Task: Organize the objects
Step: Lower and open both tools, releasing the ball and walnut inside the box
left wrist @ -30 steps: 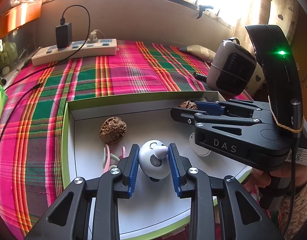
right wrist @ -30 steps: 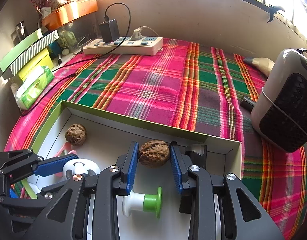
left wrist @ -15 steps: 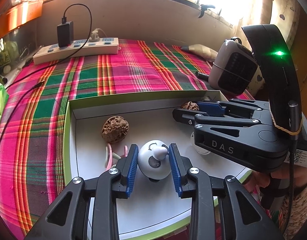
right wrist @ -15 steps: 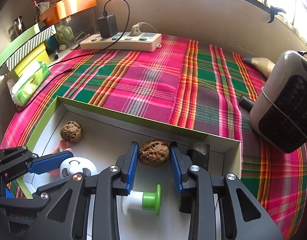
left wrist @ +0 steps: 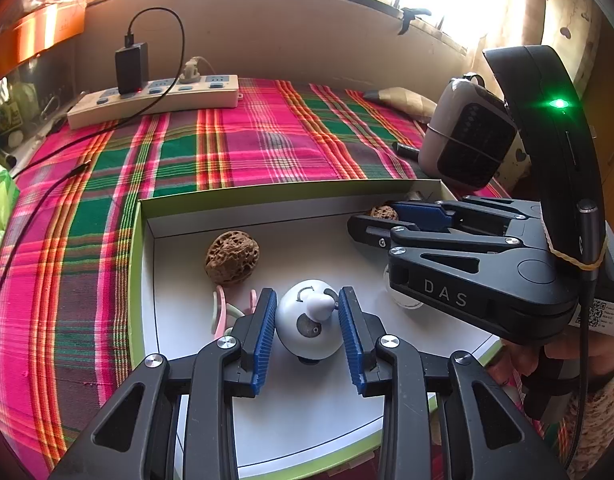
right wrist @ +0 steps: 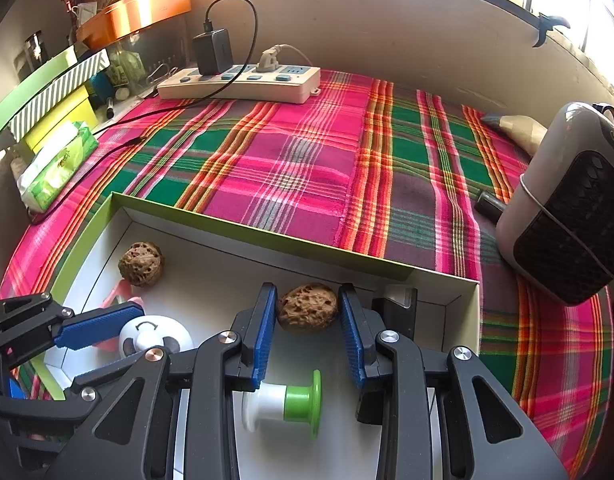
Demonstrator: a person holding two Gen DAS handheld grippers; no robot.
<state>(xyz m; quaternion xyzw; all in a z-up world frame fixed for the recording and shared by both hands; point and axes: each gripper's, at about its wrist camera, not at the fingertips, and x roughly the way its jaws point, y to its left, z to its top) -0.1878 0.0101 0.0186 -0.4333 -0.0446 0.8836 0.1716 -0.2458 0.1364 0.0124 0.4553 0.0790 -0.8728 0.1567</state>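
Observation:
A green-edged white box (left wrist: 135,240) (right wrist: 243,232) lies on the plaid cloth. My left gripper (left wrist: 307,316) is shut on a white panda toy (left wrist: 307,324) and holds it inside the box; the toy also shows in the right wrist view (right wrist: 155,334). My right gripper (right wrist: 307,312) is shut on a brown walnut (right wrist: 307,307) near the box's far right corner; the walnut shows small in the left wrist view (left wrist: 382,213). A second walnut (left wrist: 231,258) (right wrist: 141,264) rests on the box floor at the left.
In the box lie a green and white spool (right wrist: 285,402), pink clips (left wrist: 223,308) and a black object (right wrist: 395,312). A power strip (right wrist: 243,82) with a charger sits at the back. A small heater (right wrist: 567,208) stands right of the box. A tissue pack (right wrist: 57,164) lies left.
Both grippers keep their hold. The views have shifted slightly, as both grippers drew back and rose a little with their objects.

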